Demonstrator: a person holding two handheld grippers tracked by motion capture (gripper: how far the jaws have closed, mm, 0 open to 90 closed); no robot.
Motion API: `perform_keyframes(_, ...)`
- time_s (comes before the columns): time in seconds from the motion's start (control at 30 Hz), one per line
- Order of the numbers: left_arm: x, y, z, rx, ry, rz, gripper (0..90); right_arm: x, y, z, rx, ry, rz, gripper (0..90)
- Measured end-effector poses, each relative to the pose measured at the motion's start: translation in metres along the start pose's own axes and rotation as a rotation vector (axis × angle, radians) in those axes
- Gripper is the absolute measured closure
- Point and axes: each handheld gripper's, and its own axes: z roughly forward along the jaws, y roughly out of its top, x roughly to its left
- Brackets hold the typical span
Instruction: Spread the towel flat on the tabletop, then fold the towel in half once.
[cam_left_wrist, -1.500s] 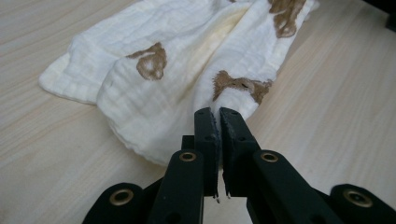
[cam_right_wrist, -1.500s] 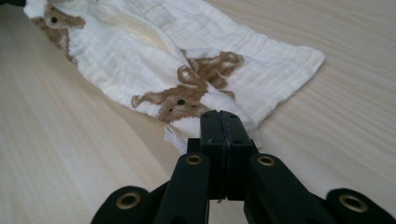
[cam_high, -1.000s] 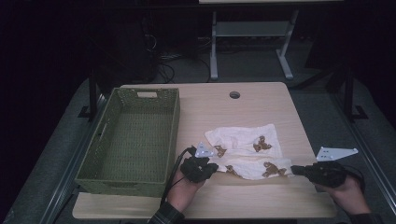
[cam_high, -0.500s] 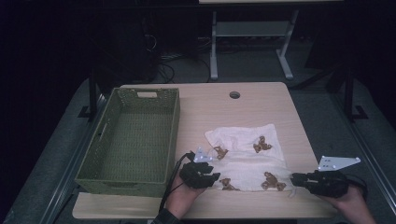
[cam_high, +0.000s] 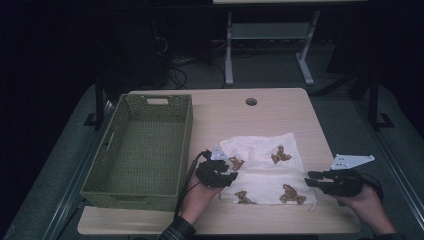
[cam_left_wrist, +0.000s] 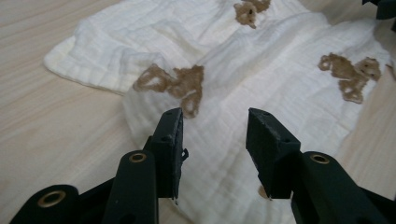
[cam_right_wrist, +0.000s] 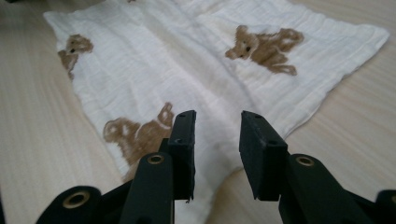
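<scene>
A: Dark room, a light wooden bench (cam_high: 225, 115) under the camera, a green woven basket (cam_high: 142, 150) standing empty on its left half.

B: And the white cloth (cam_high: 267, 172) with the brown bears?

A: Lying on the bench to the right of the basket, near the front edge, folded over itself with some rumples. The left hand-held gripper (cam_high: 226, 178) sits at its left edge, the right hand-held gripper (cam_high: 311, 180) at its right corner.

B: Are they holding it?

A: No. Both have just been opening. In the left gripper view the jaws stand partly apart above the cloth (cam_left_wrist: 261, 79), nothing pinched. In the right gripper view they are a little apart over the near corner (cam_right_wrist: 205, 79), pads clear of the fabric.

B: What could go wrong from here?

A: My guess: the cloth is thin and layered. A jaw closing now might catch only the top layer, so the fold pulls open when lifted. If one side grips before the other, the cloth could drag crooked, or slide toward the bench's front edge.
</scene>
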Motion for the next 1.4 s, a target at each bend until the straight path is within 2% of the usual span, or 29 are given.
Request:
perform_keyframes(0.37,0.016,0.017,0.013,-0.011,0.038,-0.008,54.7,-0.018,0.022,0.015,-0.010,-0.008,-0.013,64.4)
perform_keyframes(0.5,0.022,0.022,0.020,0.003,0.051,-0.007,54.9,-0.026,0.031,0.021,-0.012,-0.015,-0.019,64.4)
perform_keyframes(0.63,0.029,0.028,0.027,0.010,0.081,-0.015,55.6,-0.035,0.039,0.026,-0.016,-0.015,-0.018,63.7)
perform_keyframes(0.67,0.034,0.032,0.031,0.005,0.100,-0.026,56.2,-0.038,0.041,0.027,-0.016,-0.015,-0.020,63.6)
perform_keyframes(0.73,0.036,0.034,0.032,0.005,0.104,-0.029,57.2,-0.043,0.045,0.030,-0.017,-0.019,-0.019,63.7)
perform_keyframes(0.9,0.055,0.045,0.040,-0.017,0.160,-0.057,58.7,-0.057,0.054,0.037,-0.015,-0.025,-0.017,63.8)
perform_keyframes(0.97,0.061,0.049,0.043,-0.027,0.149,-0.081,59.0,-0.063,0.057,0.041,-0.016,-0.024,-0.015,63.7)
perform_keyframes(1.07,0.071,0.054,0.050,-0.004,0.203,-0.070,59.9,-0.073,0.063,0.046,-0.019,-0.027,-0.010,63.8)
perform_keyframes(1.2,0.089,0.055,0.063,0.028,0.255,-0.088,60.8,-0.083,0.069,0.052,-0.021,-0.029,-0.007,64.0)
perform_keyframes(1.3,0.096,0.053,0.070,0.048,0.265,-0.109,61.5,-0.094,0.074,0.060,-0.011,-0.041,-0.005,64.6)
perform_keyframes(1.37,0.099,0.052,0.073,0.041,0.265,-0.131,61.7,-0.101,0.077,0.065,-0.010,-0.051,-0.001,65.2)
perform_keyframes(1.4,0.100,0.051,0.074,0.048,0.269,-0.126,62.0,-0.105,0.078,0.067,-0.004,-0.060,0.005,65.7)
